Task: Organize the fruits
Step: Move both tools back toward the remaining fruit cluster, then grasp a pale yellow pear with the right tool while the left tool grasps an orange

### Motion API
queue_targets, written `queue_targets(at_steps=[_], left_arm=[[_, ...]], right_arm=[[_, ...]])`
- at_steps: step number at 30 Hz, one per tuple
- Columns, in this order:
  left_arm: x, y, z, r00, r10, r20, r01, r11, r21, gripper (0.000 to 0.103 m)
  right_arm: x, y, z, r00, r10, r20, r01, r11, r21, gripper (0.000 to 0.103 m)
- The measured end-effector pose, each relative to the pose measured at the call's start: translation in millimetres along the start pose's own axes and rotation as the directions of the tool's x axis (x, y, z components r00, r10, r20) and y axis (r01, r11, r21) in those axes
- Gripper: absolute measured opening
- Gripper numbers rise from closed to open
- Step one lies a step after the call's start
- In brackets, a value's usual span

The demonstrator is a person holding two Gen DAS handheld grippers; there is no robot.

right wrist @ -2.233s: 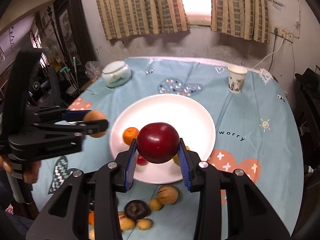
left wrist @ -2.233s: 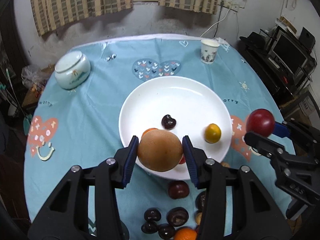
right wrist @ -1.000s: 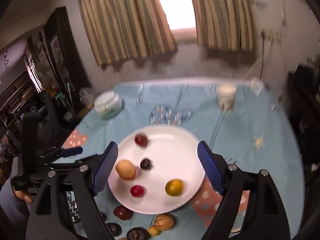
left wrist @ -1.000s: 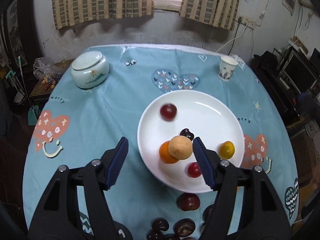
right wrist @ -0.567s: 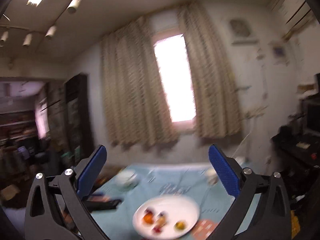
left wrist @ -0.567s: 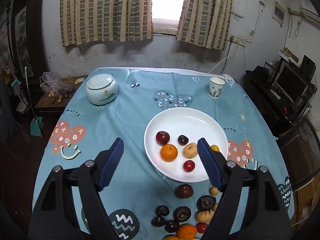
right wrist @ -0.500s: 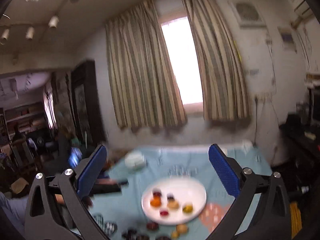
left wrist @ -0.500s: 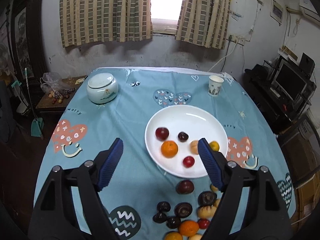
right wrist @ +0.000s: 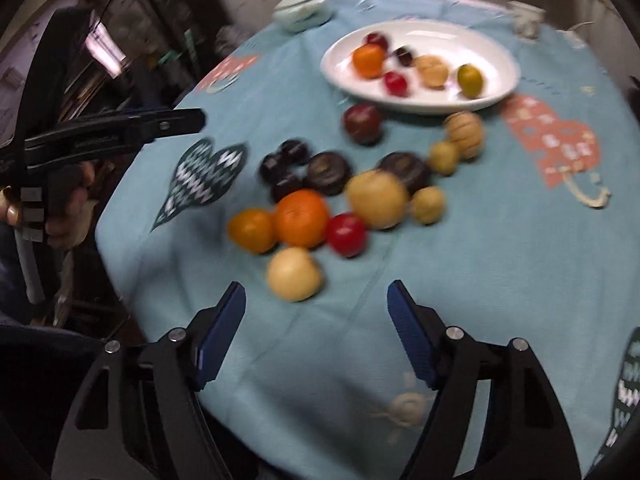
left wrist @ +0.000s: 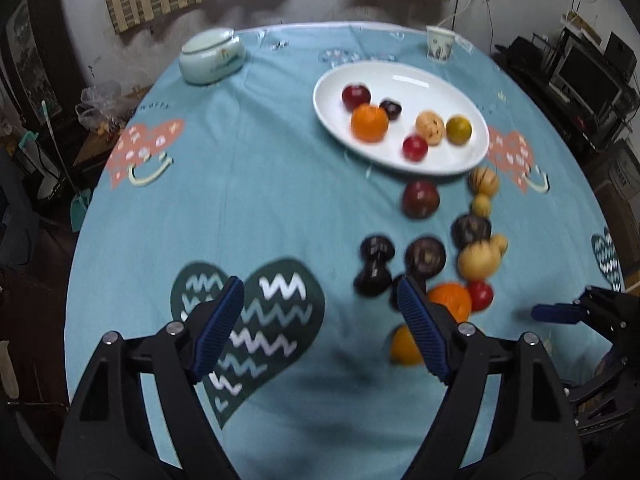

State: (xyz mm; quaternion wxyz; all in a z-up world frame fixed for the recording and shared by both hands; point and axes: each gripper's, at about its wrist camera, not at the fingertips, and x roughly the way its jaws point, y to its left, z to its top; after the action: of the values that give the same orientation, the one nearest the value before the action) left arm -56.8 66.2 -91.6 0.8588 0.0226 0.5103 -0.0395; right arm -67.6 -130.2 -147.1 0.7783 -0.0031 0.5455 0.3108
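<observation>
A white plate (left wrist: pixel 440 80) (right wrist: pixel 496 56) holds several fruits: a red apple (left wrist: pixel 355 96), an orange (left wrist: pixel 369 122), a tan fruit (left wrist: pixel 430 127), a yellow one (left wrist: pixel 458 129), a small red one (left wrist: pixel 415 147). Several loose fruits lie on the cloth in front of it, among them an orange (right wrist: pixel 302 218), a pale fruit (right wrist: pixel 294 274) and a dark red apple (right wrist: pixel 362 123). My left gripper (left wrist: pixel 320 326) is open and empty, low over the cloth left of the loose fruits. My right gripper (right wrist: pixel 316 336) is open and empty, just short of the pale fruit.
A lidded ceramic jar (left wrist: pixel 211 56) and a paper cup (left wrist: pixel 439 43) stand at the table's far side. The round table has a blue patterned cloth (left wrist: pixel 240 184). Its near edge drops off by the left gripper (right wrist: pixel 120 128). Electronics stand at the right.
Both grippers let go of their fruits over the plate, rose high, then came down low toward the loose fruits at the table's near side. Both views are blurred by motion.
</observation>
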Motion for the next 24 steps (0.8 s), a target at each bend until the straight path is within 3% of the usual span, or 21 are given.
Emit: queue_targets(at_steps=[6, 9, 10, 11, 19, 24], left_arm=[[1, -1, -23, 0.999, -0.020, -0.045, 0.021, 0.999, 0.028, 0.080], [4, -5, -28, 0.997, -0.032, -0.063, 0.035, 0.998, 0.049, 0.080], [5, -7, -30, 0.997, -0.039, -0.071, 0.043, 0.997, 0.057, 0.080], [7, -9, -31, 0.996, -0.043, -0.081, 0.049, 0.997, 0.067, 0.080], [32, -43, -38, 0.981, -0.122, -0.153, 0.147, 0.976, 0.163, 0.080], [59, -61, -39, 0.974, -0.111, -0.199, 0.151, 0.968, 0.200, 0.079]], right_arm=[[30, 22, 3, 0.997, -0.034, -0.069, 0.029, 0.997, -0.075, 0.073], [42, 23, 8, 0.995, -0.056, -0.086, 0.048, 0.995, -0.091, 0.061], [47, 24, 9, 0.994, -0.059, -0.093, 0.050, 0.994, -0.095, 0.046], [50, 24, 9, 0.992, -0.069, -0.102, 0.059, 0.993, -0.098, 0.040], [26, 10, 3, 0.994, -0.079, -0.070, 0.075, 0.996, -0.047, 0.039], [14, -8, -2, 0.994, -0.098, -0.052, 0.099, 0.995, 0.023, 0.039]])
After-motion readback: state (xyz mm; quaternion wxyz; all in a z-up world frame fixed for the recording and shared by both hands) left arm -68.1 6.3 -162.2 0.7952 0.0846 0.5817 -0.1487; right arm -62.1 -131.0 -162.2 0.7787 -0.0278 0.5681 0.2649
